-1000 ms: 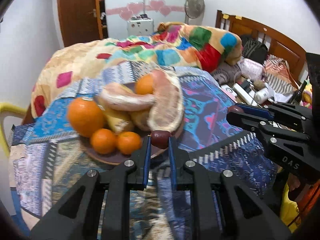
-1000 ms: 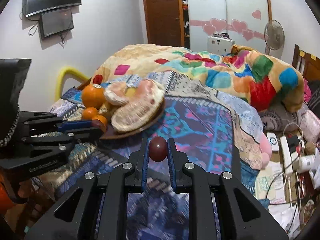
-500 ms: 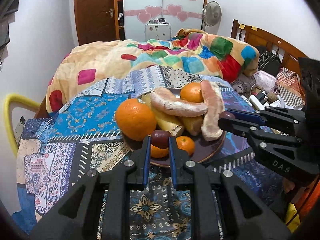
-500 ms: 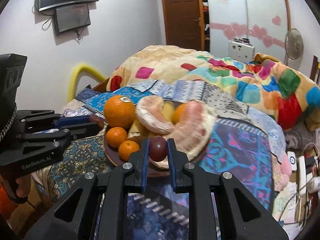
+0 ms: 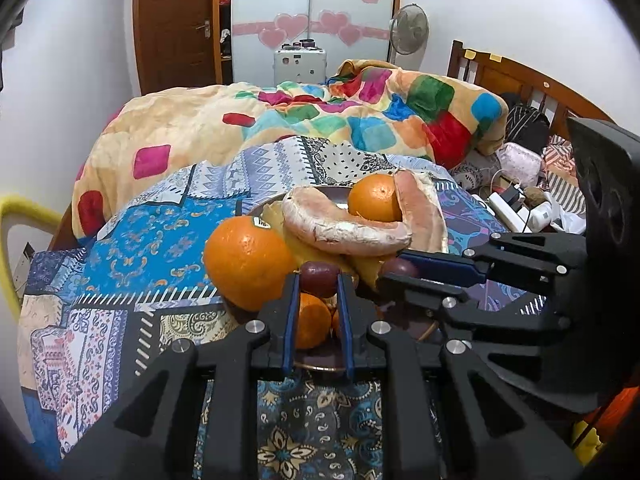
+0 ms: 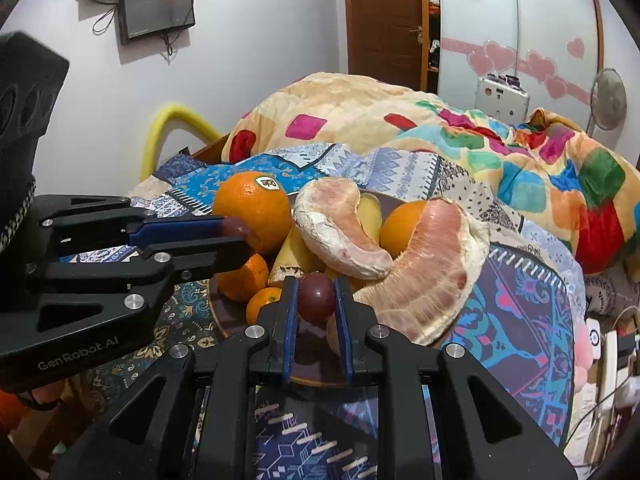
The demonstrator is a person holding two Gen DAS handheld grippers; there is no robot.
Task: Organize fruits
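We hold a dark red grape (image 5: 319,279) clamped in our left gripper (image 5: 318,292) and another grape (image 6: 316,295) pinched in our right gripper (image 6: 316,300), both just over the near rim of the brown plate (image 6: 219,316). Beyond them the fruit is heaped: mandarins (image 6: 244,278), a large stickered orange (image 6: 253,210), bananas (image 6: 296,252) and pomelo segments (image 6: 424,272). Released onto that slope, we judge a grape could roll off onto the patterned bedspread (image 6: 532,320).
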